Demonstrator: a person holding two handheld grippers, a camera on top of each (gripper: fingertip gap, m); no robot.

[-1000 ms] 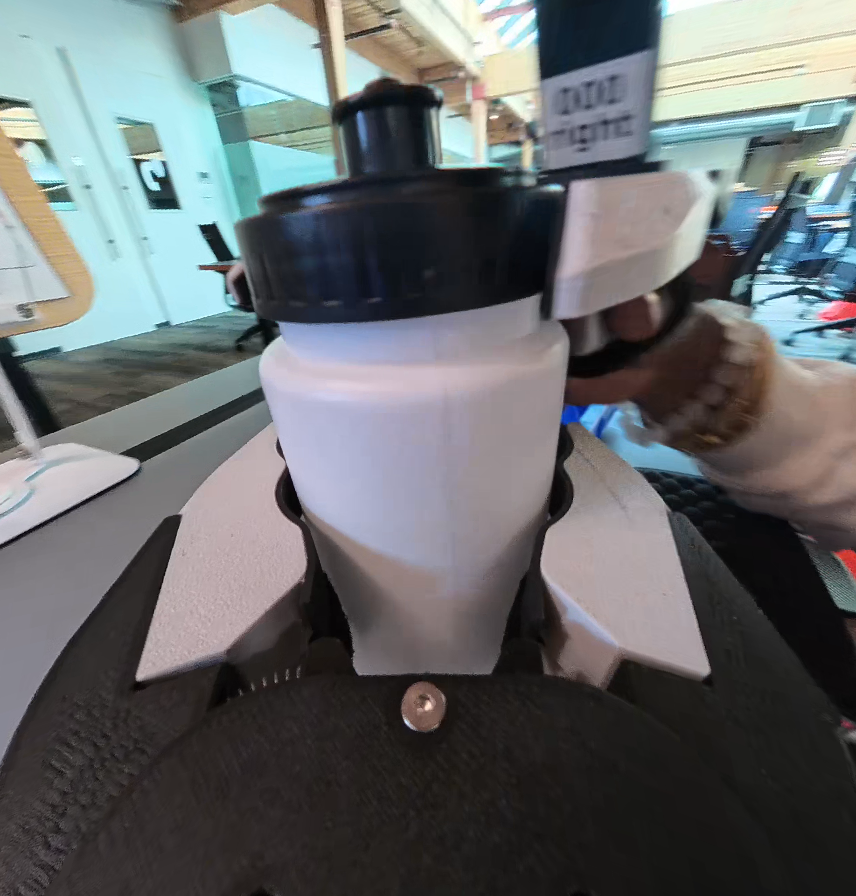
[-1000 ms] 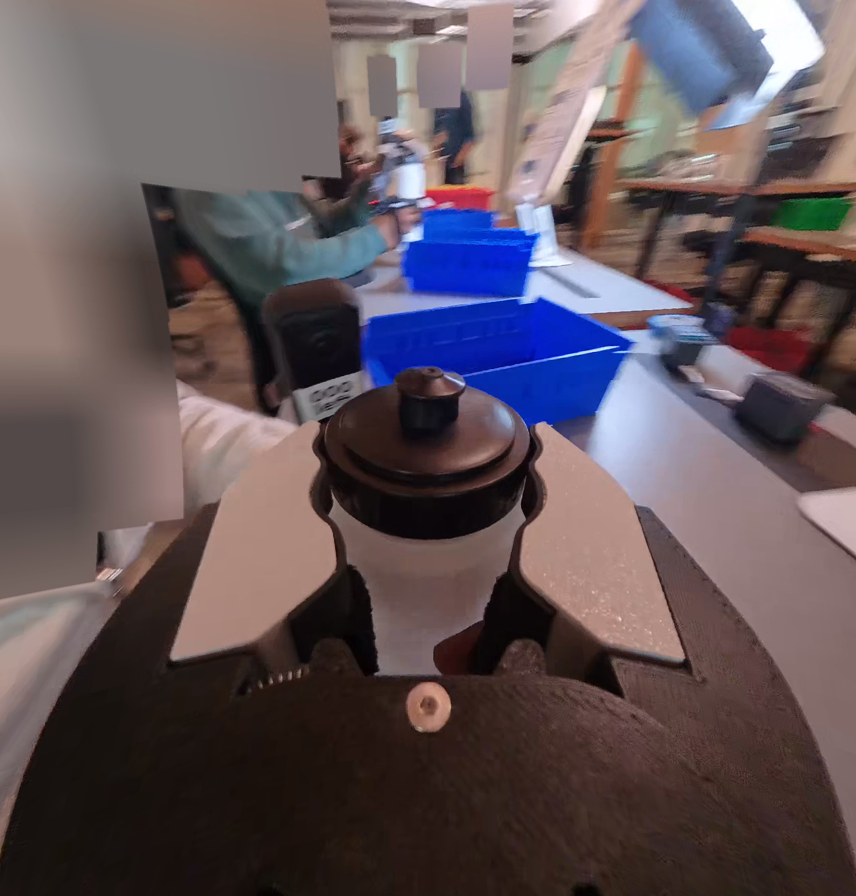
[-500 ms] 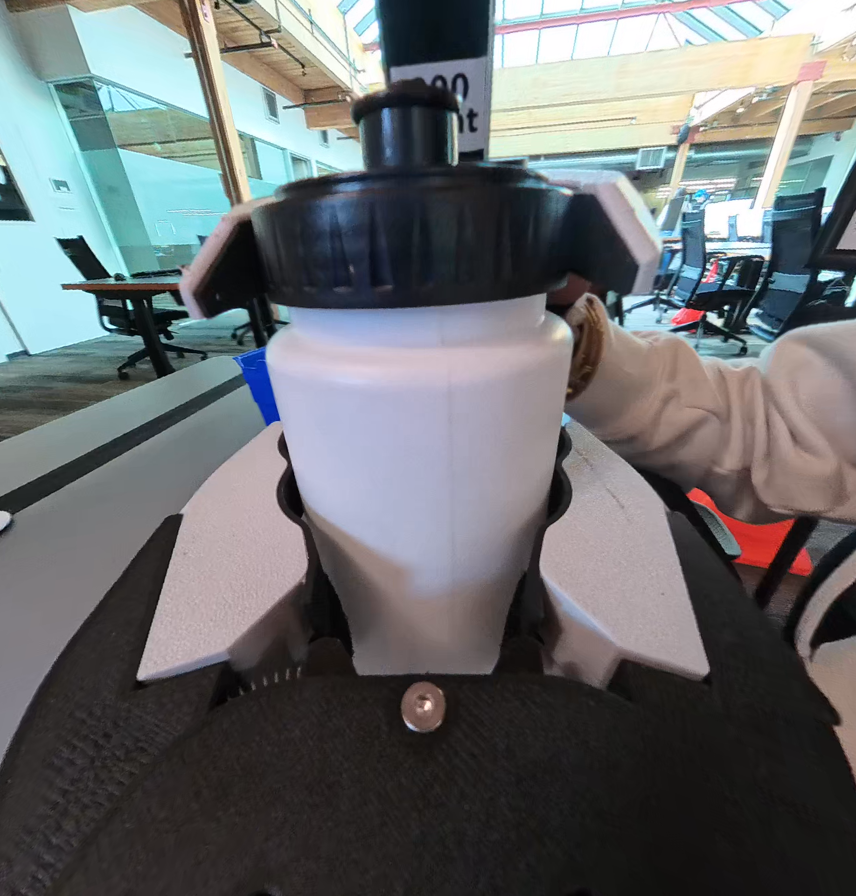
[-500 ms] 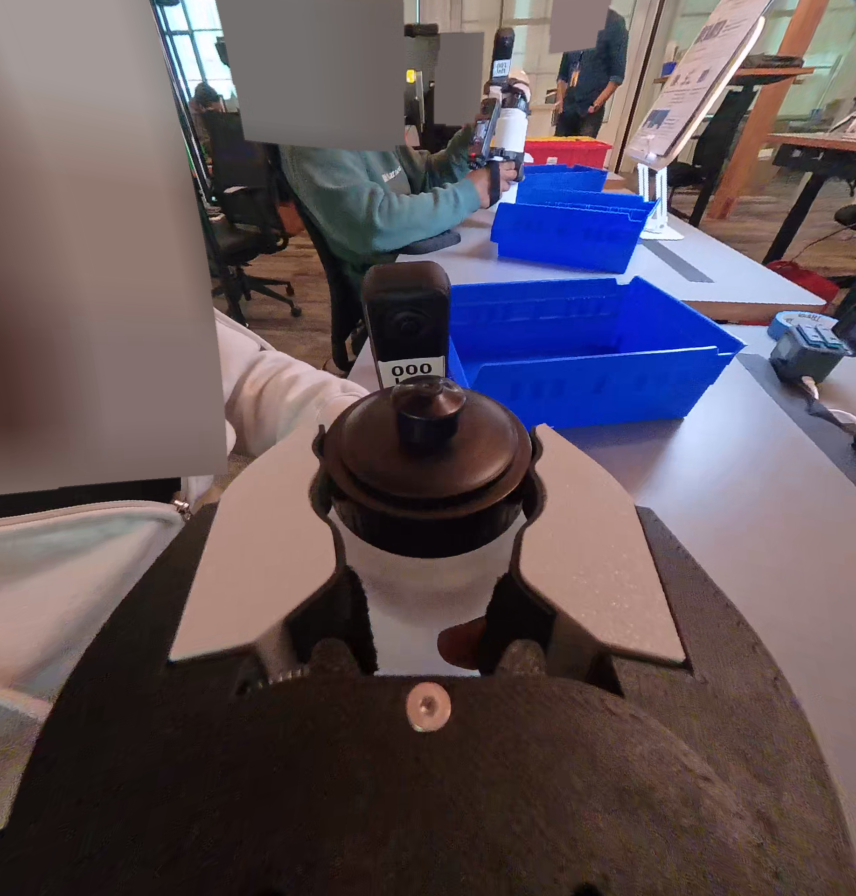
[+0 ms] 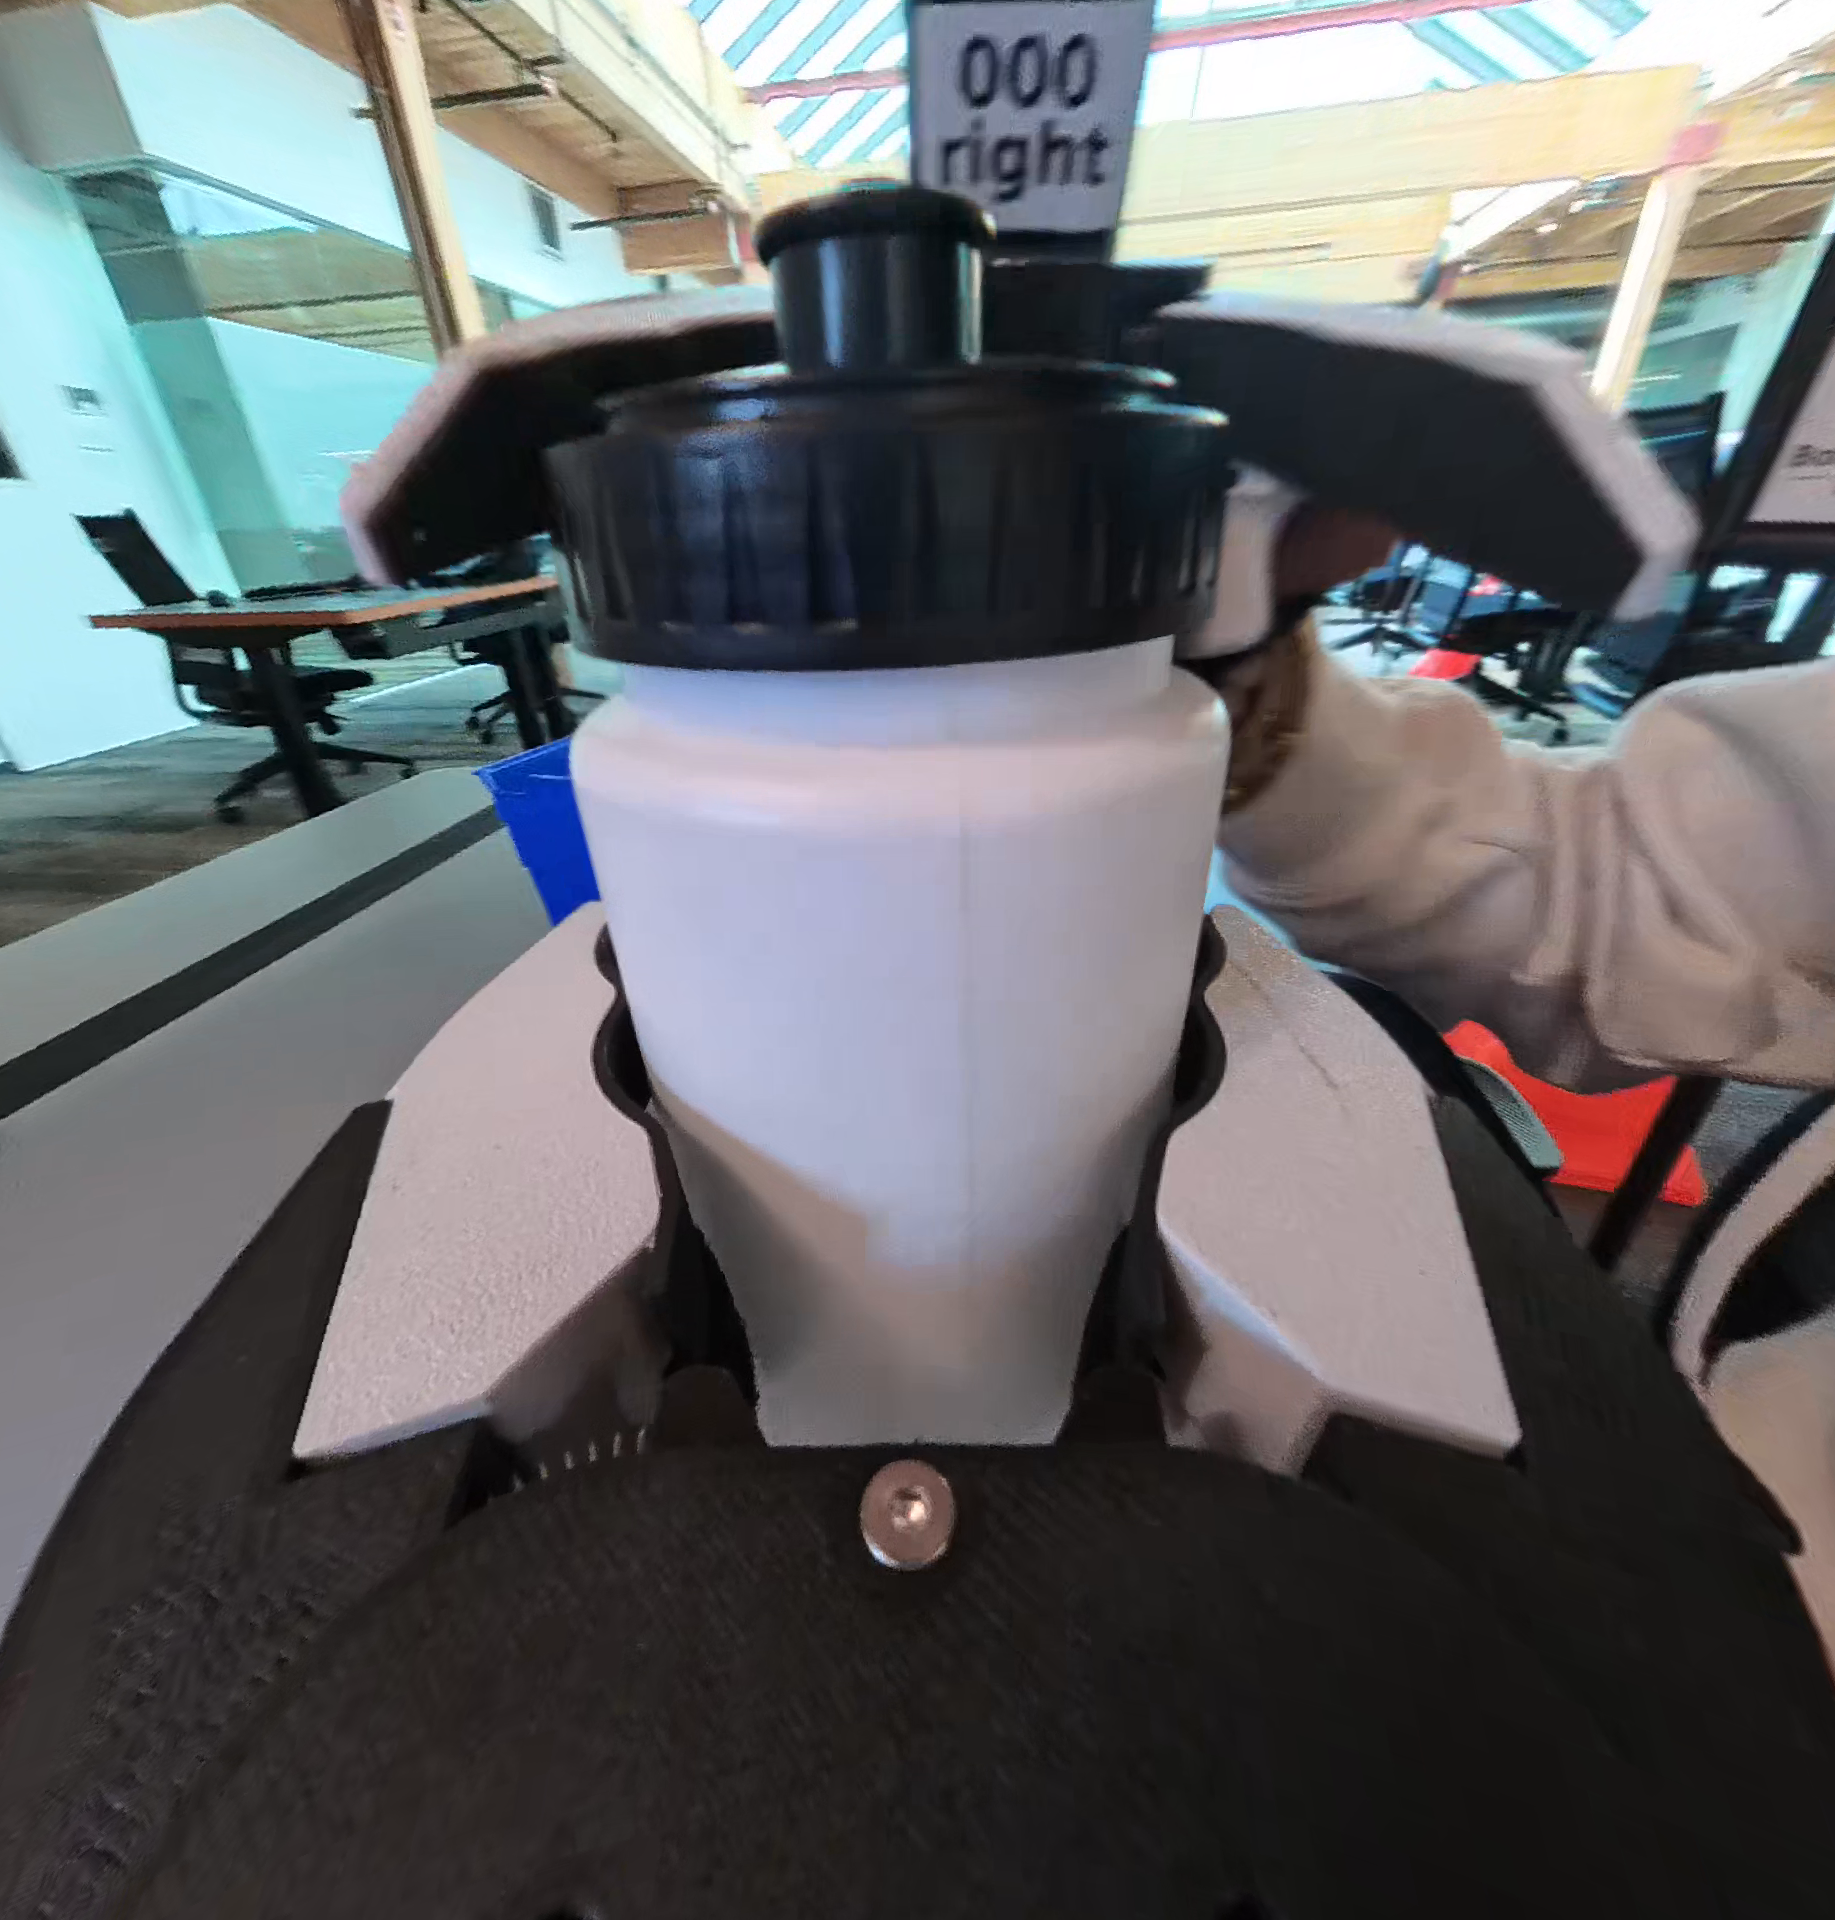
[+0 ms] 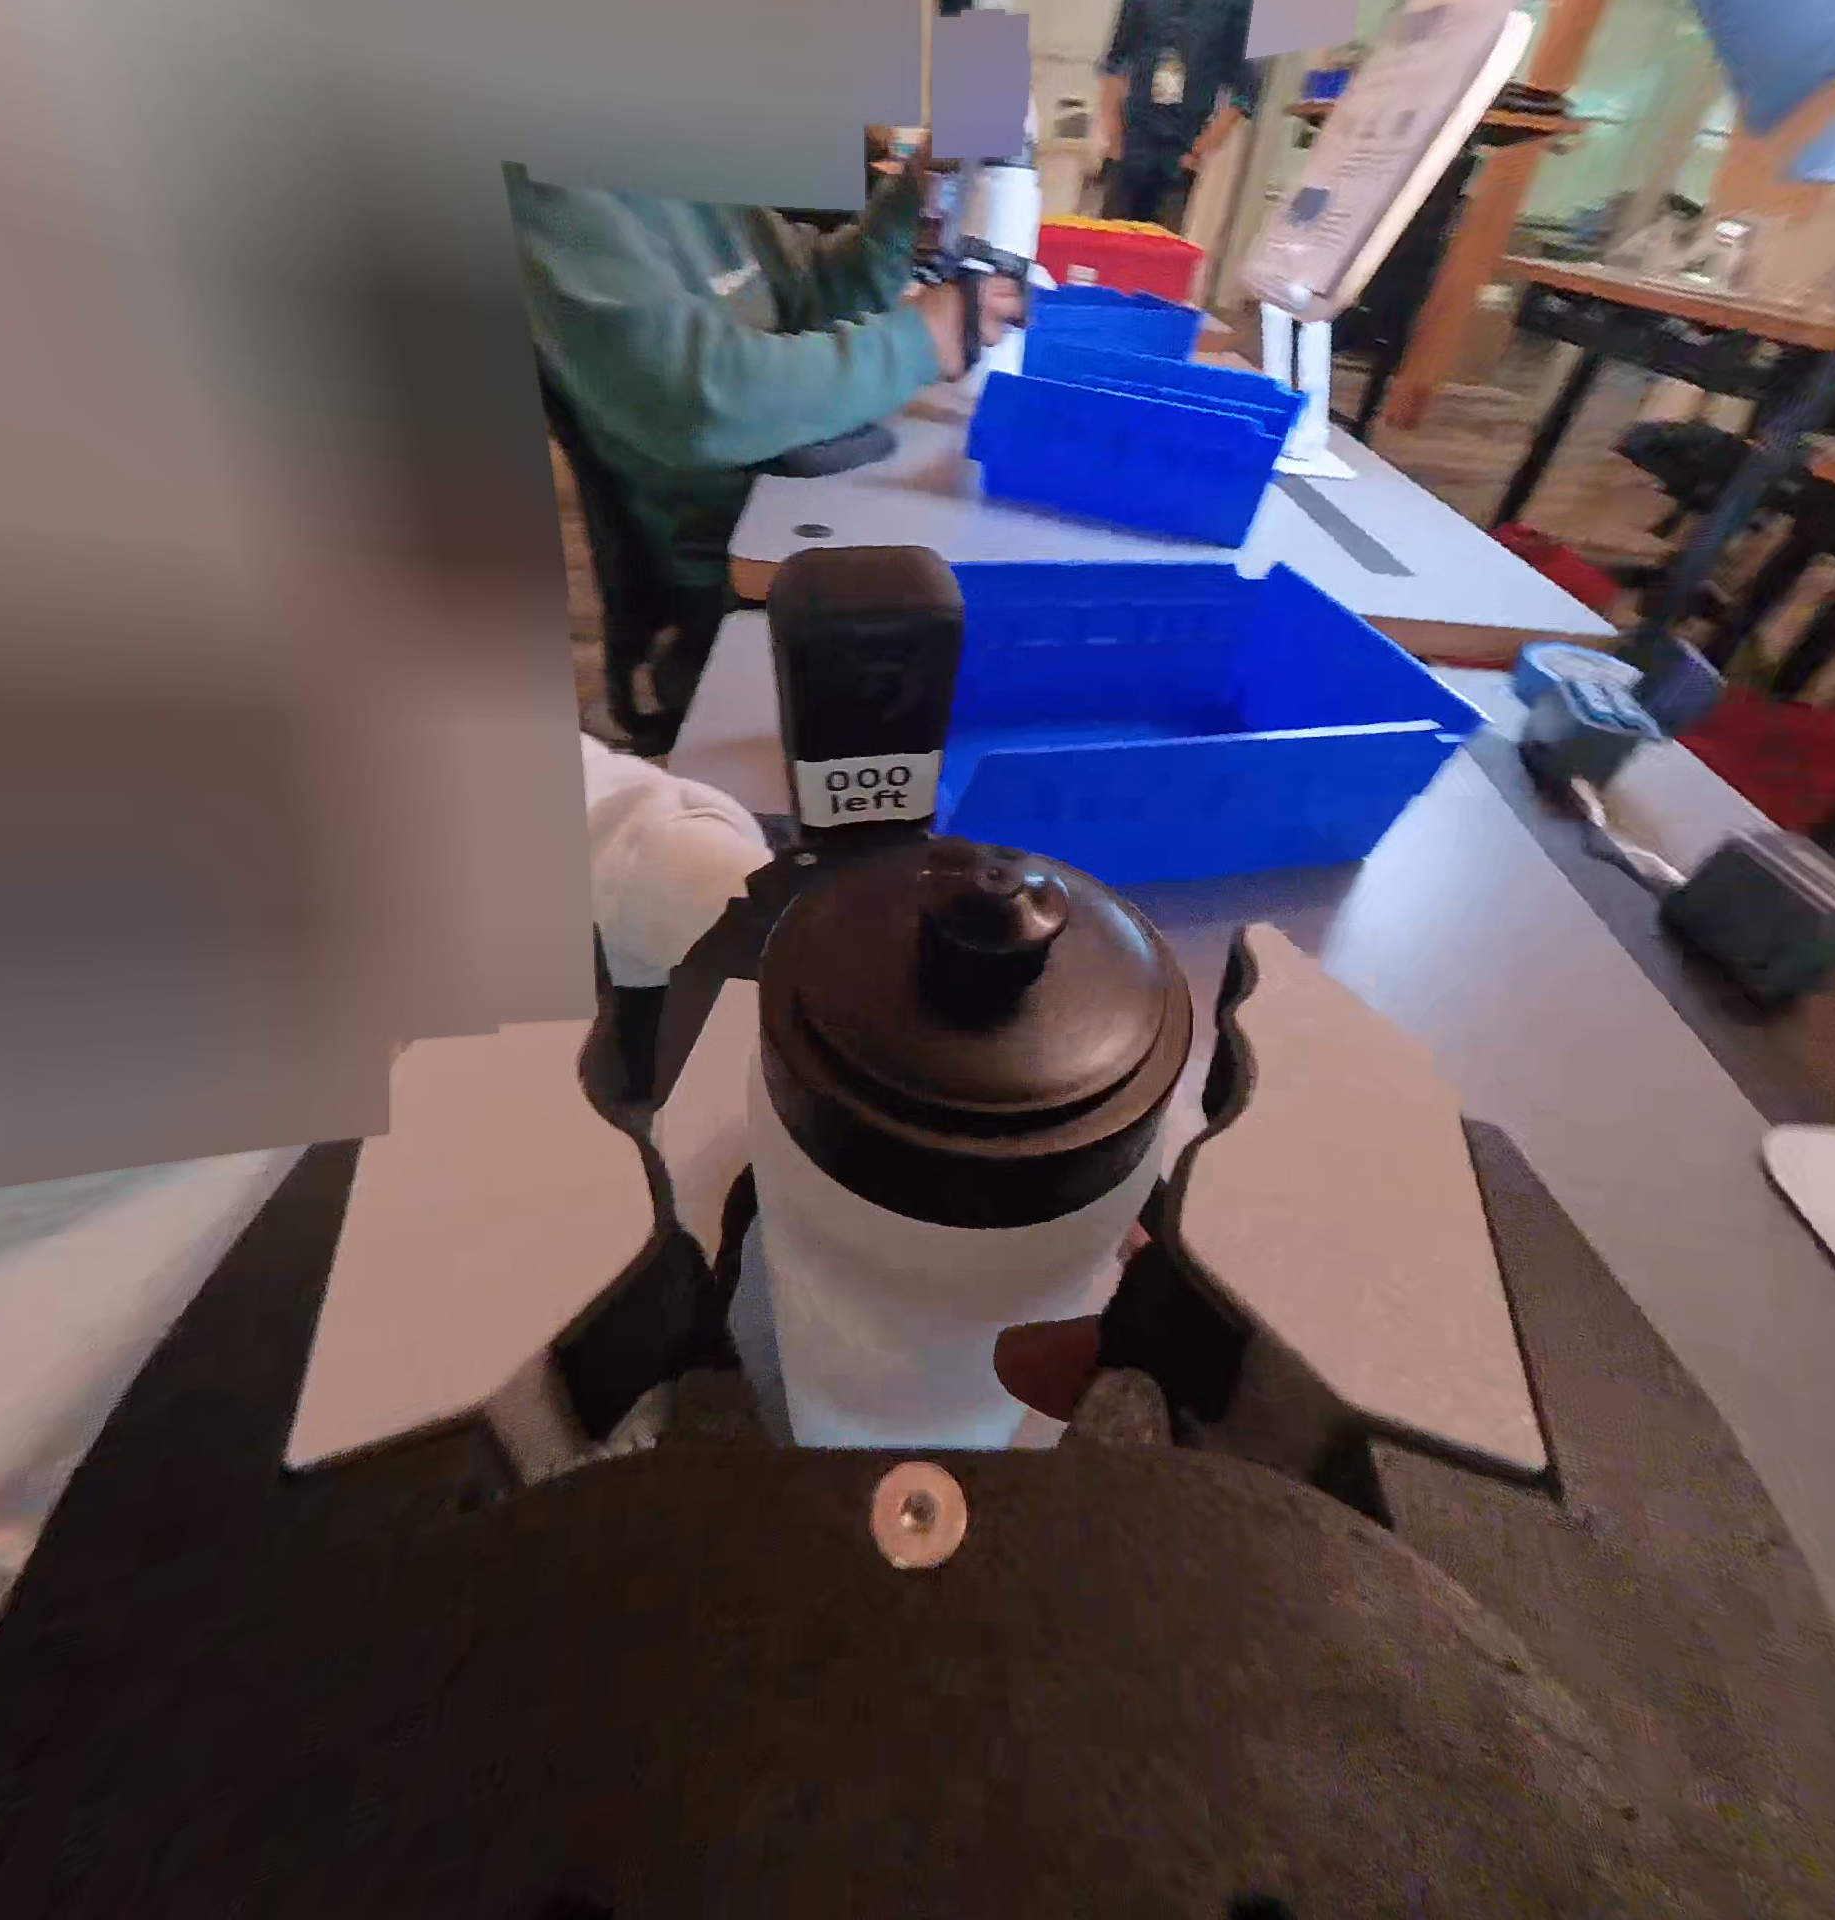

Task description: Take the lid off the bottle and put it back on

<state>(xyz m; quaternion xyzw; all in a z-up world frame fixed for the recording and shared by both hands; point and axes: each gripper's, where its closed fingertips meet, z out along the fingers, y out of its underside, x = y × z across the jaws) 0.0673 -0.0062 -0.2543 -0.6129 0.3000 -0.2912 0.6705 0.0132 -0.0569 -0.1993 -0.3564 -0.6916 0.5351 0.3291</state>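
We see the left gripper (image 5: 908, 1081) clamped on the white bottle (image 5: 897, 935), its 2 fingers pressed against the body and holding it upright above the grey table (image 5: 196, 1049). The black lid (image 6: 970, 1049) sits on the bottle's neck. The right gripper (image 6: 928, 1081) has its 2 fingers spread apart on either side of the lid, with gaps showing, and a blue bin (image 6: 1193, 769) stands on the table beyond.

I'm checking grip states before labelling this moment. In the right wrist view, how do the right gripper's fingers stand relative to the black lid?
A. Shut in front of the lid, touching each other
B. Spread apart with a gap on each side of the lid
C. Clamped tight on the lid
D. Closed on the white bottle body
B: the right gripper has its fingers spread, with gaps either side of the black lid, which sits on the white bottle.
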